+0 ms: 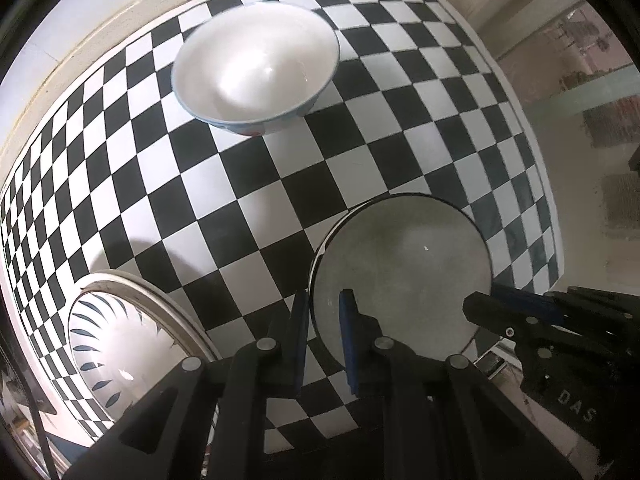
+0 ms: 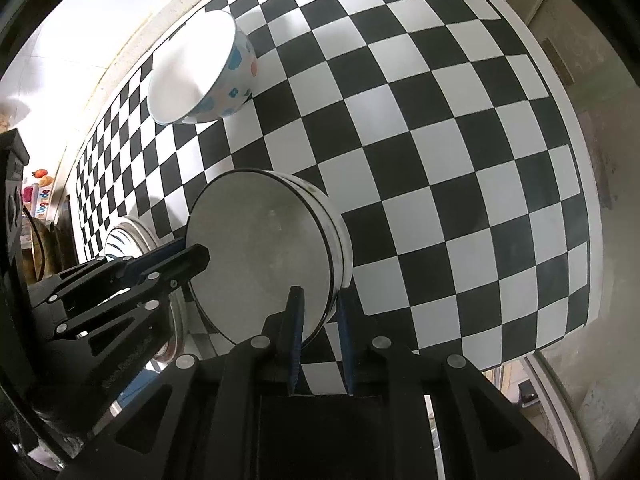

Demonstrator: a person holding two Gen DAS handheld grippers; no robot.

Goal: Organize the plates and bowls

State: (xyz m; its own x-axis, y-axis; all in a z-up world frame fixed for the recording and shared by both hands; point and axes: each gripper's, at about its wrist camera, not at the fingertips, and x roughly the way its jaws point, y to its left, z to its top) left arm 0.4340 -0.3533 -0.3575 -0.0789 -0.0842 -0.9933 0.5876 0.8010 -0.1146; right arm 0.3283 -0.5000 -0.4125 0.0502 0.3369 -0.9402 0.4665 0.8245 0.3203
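Both grippers hold a white black-rimmed dish (image 1: pixel 400 272) above the checkered table (image 1: pixel 224 184). My left gripper (image 1: pixel 324 320) is shut on its left rim, and my right gripper (image 2: pixel 318 312) is shut on its right rim; the dish shows in the right wrist view (image 2: pixel 260 248) too. Each gripper appears in the other's view, the right one in the left wrist view (image 1: pixel 480 308) and the left one in the right wrist view (image 2: pixel 196 256). A white bowl with blue and orange spots (image 1: pixel 256 64) (image 2: pixel 200 68) stands farther back. A plate with blue leaf marks (image 1: pixel 116 344) (image 2: pixel 128 236) lies at the near left.
The checkered cloth (image 2: pixel 440 160) covers the table, whose right edge (image 2: pixel 592 200) drops to a bare floor (image 1: pixel 592 184). A pale wall (image 1: pixel 60 20) runs along the far left side. Cluttered items (image 2: pixel 36 200) sit at the left edge.
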